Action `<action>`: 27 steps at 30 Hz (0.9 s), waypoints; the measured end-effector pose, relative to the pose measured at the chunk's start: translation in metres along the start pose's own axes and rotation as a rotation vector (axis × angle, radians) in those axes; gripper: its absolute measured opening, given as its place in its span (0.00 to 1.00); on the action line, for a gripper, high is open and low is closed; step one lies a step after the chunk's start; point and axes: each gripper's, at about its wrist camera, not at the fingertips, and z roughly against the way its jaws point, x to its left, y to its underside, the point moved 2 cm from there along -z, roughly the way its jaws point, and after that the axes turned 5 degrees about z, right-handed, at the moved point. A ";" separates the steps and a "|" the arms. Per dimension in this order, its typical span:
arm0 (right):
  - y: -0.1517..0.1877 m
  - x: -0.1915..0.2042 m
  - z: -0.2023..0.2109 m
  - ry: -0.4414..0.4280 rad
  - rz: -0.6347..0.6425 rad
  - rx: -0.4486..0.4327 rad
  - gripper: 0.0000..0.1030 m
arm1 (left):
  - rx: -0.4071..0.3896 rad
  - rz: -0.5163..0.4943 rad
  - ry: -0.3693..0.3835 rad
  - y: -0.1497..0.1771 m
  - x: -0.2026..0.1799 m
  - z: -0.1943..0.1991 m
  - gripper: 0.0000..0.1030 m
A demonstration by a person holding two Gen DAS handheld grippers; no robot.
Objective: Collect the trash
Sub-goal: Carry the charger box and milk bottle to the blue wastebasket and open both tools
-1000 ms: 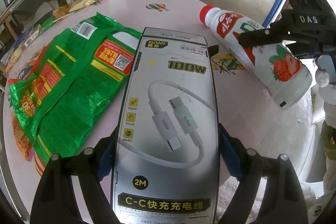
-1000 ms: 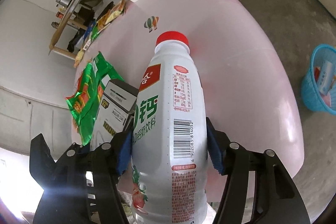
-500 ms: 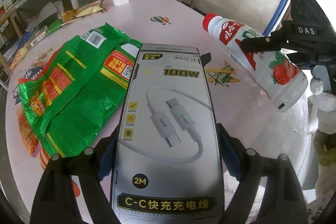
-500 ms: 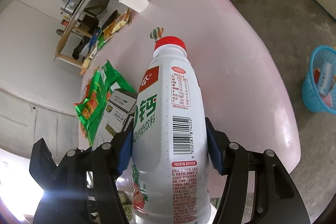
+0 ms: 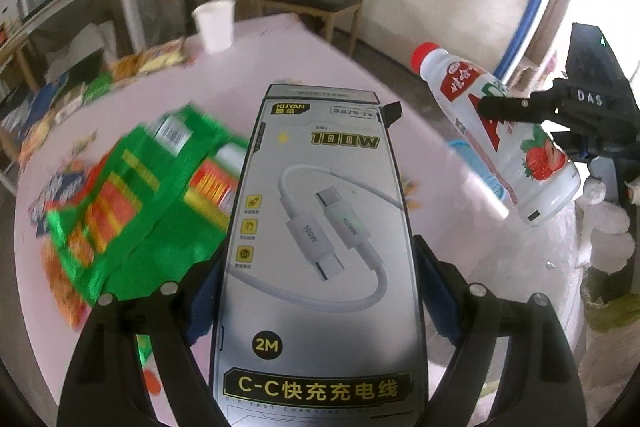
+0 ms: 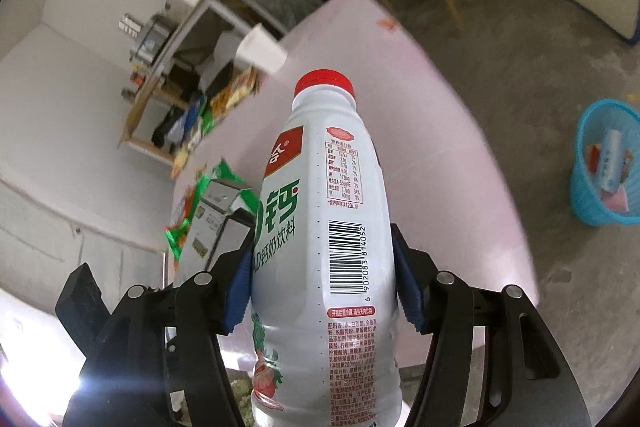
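Both hands have risen since a second ago: the pink bench point(image 5: 320, 67) sits lower and farther off in each view, and more of the room behind shows. Left gripper point(image 5: 316, 291) keeps its jaws clenched on the grey cable box point(image 5: 320, 227), which is now lifted clear above the green snack wrapper point(image 5: 132, 195) still lying flat on the bench. Right gripper point(image 6: 320, 283) keeps its jaws clenched on the white drink bottle point(image 6: 324, 227), red cap pointing away, carried off past the bench's edge. A white paper cup point(image 5: 214, 25) stands at the far side of the bench. On the floor to the right, the blue basket point(image 6: 584, 195) with litter inside has come fuller into view.
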 end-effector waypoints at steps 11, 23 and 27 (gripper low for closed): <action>0.009 -0.109 0.086 0.140 -0.218 -0.195 0.56 | 0.074 -0.147 0.221 -0.077 -0.100 -0.051 0.80; 0.015 -0.251 0.095 0.195 -0.521 -0.220 0.56 | 0.310 -0.291 0.320 -0.123 -0.261 -0.188 0.80; 0.003 -0.300 0.093 0.207 -0.610 -0.268 0.70 | 0.328 -0.227 0.399 -0.145 -0.313 -0.234 0.92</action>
